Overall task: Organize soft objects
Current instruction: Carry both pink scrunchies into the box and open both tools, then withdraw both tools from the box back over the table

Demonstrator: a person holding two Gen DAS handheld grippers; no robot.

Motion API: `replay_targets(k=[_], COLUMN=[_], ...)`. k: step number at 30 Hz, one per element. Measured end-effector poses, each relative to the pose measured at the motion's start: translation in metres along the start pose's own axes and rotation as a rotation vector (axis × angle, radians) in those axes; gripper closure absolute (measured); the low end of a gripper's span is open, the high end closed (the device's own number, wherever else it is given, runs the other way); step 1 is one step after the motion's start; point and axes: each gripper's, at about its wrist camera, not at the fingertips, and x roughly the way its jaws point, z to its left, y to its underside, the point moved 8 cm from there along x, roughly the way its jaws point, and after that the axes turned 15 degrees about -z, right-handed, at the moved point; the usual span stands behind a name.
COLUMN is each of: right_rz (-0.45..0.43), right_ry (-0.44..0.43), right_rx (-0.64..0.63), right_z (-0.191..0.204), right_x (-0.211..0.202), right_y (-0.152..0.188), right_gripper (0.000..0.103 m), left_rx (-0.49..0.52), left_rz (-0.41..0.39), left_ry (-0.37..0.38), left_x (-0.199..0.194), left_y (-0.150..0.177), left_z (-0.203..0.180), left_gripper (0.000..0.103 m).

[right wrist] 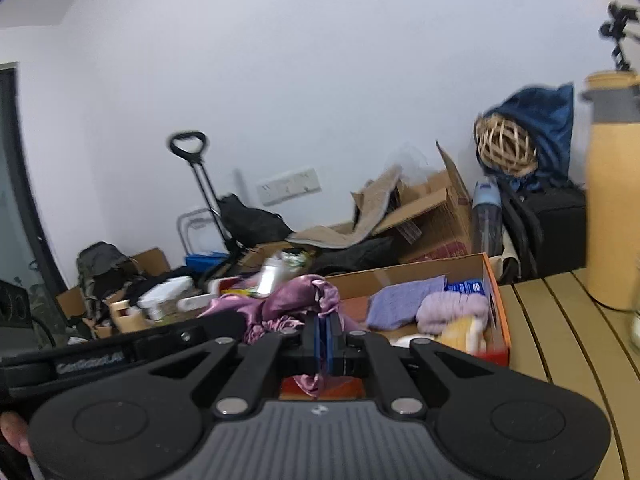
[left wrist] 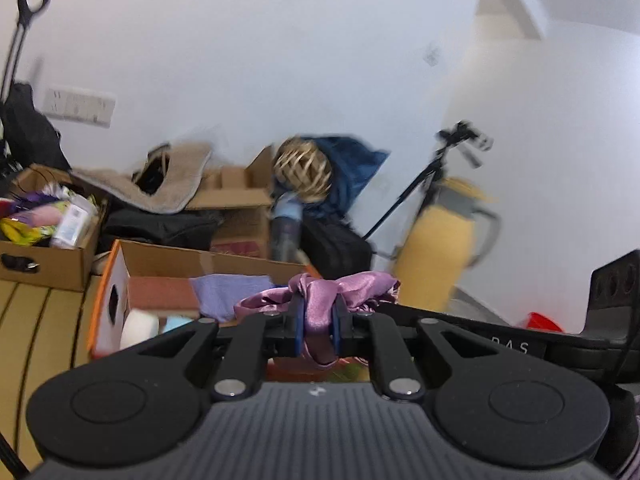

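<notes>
A shiny purple satin cloth point(left wrist: 344, 286) is bunched in front of both grippers and held up between them. In the left wrist view my left gripper point(left wrist: 318, 312) is shut on a fold of it, which hangs down between the blue pads. In the right wrist view my right gripper point(right wrist: 326, 326) is shut on the same purple satin cloth point(right wrist: 294, 300), and a scrap shows below the jaws. Just behind is an orange-rimmed cardboard box point(right wrist: 496, 308) holding a lavender cloth point(right wrist: 404, 300), a pink fluffy item point(right wrist: 452, 308) and a yellow soft item point(right wrist: 464, 332).
The box stands on a slatted wooden table point(right wrist: 560, 320). A yellow jug point(left wrist: 440, 240) and a tripod point(left wrist: 424, 176) are off to the right. More cardboard boxes point(left wrist: 44, 256), bags, a beige mat point(left wrist: 168, 184) and a water bottle point(right wrist: 486, 216) crowd the wall.
</notes>
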Motion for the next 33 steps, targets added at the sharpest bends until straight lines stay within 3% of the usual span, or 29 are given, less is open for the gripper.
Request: replay_targets(k=[4, 6, 8, 10, 11, 13, 16, 18, 22, 24, 30, 33], right_rz=[0.141, 0.238, 0.312, 0.349, 0.348, 0.332, 0.327, 0.297, 0.21, 0.156, 0.055, -0.003], right_ry=[0.116, 0.166, 0.204, 0.199, 0.201, 0.202, 0.216, 0.223, 0.212, 0.189, 0.107, 0.056], right_rx=[-0.009, -0.018, -0.035, -0.069, -0.099, -0.145, -0.138, -0.135, -0.129, -0.132, -0.182, -0.212], right_z=[-0.047, -0.064, -0.075, -0.074, -0.074, -0.071, -0.072, -0.07, -0.058, -0.044, 0.01, 0.037], right_x=[0.115, 0.159, 0.182, 0.19, 0.191, 0.191, 0.183, 0.165, 0.122, 0.094, 0.009, -0.044], right_y=[0.022, 0.046, 0.069, 0.083, 0.088, 0.092, 0.084, 0.068, 0.027, 0.005, -0.028, -0.029], right_gripper=[0.1, 0.1, 0.099, 0.095, 0.091, 0.091, 0.083, 0.066, 0.059, 0.05, 0.047, 0.042], left_rx=[-0.052, -0.068, -0.03, -0.005, -0.006, -0.017, -0.028, -0.018, 0.018, 0.039, 0.091, 0.137], left_rz=[0.12, 0.224, 0.297, 0.296, 0.29, 0.278, 0.257, 0.222, 0.143, 0.114, 0.062, -0.013], left_ry=[-0.039, -0.098, -0.156, -0.145, -0.144, -0.166, -0.192, -0.19, -0.172, -0.178, -0.241, -0.252], left_x=[0.098, 0.135, 0.156, 0.158, 0.157, 0.154, 0.136, 0.112, 0.052, 0.022, -0.059, -0.114], left_y=[0.025, 0.046, 0.064, 0.069, 0.069, 0.066, 0.051, 0.029, -0.016, -0.031, -0.049, -0.048], left_z=[0.053, 0.08, 0.096, 0.099, 0.099, 0.101, 0.097, 0.088, 0.063, 0.051, 0.02, 0.001], left_gripper=[0.09, 0.088, 0.086, 0.081, 0.072, 0.067, 0.065, 0.061, 0.059, 0.057, 0.053, 0.036])
